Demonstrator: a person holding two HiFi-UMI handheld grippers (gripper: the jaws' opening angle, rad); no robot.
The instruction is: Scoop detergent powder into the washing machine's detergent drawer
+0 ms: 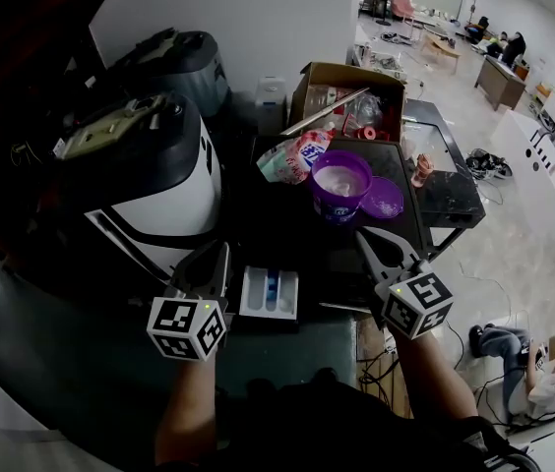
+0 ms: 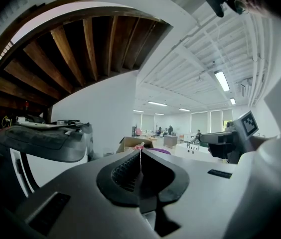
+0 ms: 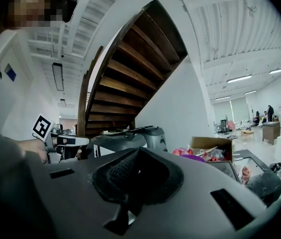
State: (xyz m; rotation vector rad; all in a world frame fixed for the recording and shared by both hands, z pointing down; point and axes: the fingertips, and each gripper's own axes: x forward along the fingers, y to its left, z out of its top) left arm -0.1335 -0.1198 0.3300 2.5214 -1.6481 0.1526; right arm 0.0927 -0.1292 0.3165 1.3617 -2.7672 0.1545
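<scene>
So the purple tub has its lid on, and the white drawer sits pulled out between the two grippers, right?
Not quite. In the head view the purple tub is open, with white powder showing, and its lid lies beside it. The white drawer does sit pulled out between the left gripper and the right gripper.

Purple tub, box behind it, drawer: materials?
Tub: likely plastic, glossy, saturated purple with a moulded rim.
Box: cardboard, by its matte brown flaps.
Drawer: probably white plastic, with smooth moulded compartments.
</scene>
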